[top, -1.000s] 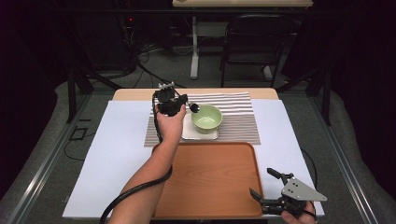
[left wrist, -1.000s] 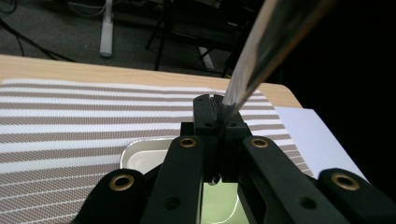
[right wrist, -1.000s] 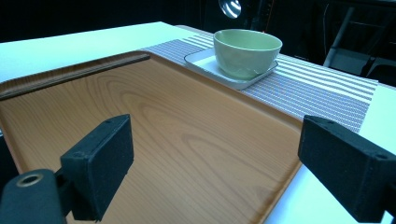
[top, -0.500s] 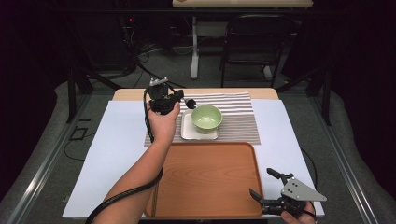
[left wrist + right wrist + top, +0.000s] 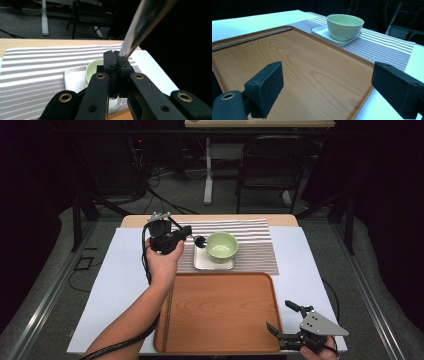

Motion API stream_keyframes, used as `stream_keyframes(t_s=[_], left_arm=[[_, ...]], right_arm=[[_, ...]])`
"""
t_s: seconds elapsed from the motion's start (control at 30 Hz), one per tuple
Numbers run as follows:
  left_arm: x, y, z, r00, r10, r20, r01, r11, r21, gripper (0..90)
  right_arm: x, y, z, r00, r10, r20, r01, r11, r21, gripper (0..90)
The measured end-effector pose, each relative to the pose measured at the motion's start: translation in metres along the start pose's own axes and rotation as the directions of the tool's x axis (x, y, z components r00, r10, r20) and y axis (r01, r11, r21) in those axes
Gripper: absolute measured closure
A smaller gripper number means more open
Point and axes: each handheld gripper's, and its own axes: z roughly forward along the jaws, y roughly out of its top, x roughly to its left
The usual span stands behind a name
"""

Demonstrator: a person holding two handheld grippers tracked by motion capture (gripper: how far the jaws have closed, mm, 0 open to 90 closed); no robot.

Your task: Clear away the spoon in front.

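A smooth white sheet [image 5: 115, 285] covers the table below both grippers. On it, just ahead of the right gripper [image 5: 327, 92], lies a broad wooden tray [image 5: 220, 310] with a raised rim and plain grain; that gripper's black jaws stand apart with nothing between them, its pads over the tray's near corner. Beyond the tray lies a mat [image 5: 35, 67] woven in grey and white stripes, under the left gripper [image 5: 115, 65]. Near that gripper's tip, a square white dish [image 5: 202, 262] with rounded corners sits on the mat and carries a glossy, round, pale green bowl [image 5: 221, 246]. The left gripper's jaws are clamped tight on a shiny metal spoon [image 5: 140, 25]; its handle slants up past the jaws, and its dark bowl end hangs just beside the green bowl's rim.
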Motion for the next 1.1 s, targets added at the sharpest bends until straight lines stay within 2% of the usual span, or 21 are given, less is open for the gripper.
stream_keyframes(t_s=[0.33,0.53,0.73,0.93,1.1], left_arm=[[0.006,-0.02,-0.019,0.9987,0.037,0.035,-0.04,0.9961,0.079,89.4],[0.01,-0.031,-0.028,0.9978,0.034,0.056,-0.04,0.9928,0.113,89.4],[0.011,-0.046,-0.038,0.9959,0.047,0.078,-0.058,0.9863,0.154,89.4],[0.013,-0.064,-0.048,0.9943,0.04,0.099,-0.059,0.9803,0.188,89.4],[0.016,-0.078,-0.056,0.9941,0.022,0.106,-0.043,0.9795,0.197,89.4]], right_arm=[[0.0,0.0,0.0,1.0,-0.006,0.003,0.006,1.0,0.004,10.4],[0.0,0.0,0.0,1.0,-0.008,0.004,0.008,1.0,0.005,10.4],[0.0,0.0,0.0,1.0,-0.008,0.005,0.008,1.0,0.006,10.4],[0.001,0.0,0.0,0.9999,-0.009,0.007,0.009,1.0,0.008,10.4],[0.001,0.0,0.0,0.9999,-0.01,0.008,0.01,1.0,0.007,10.5]])
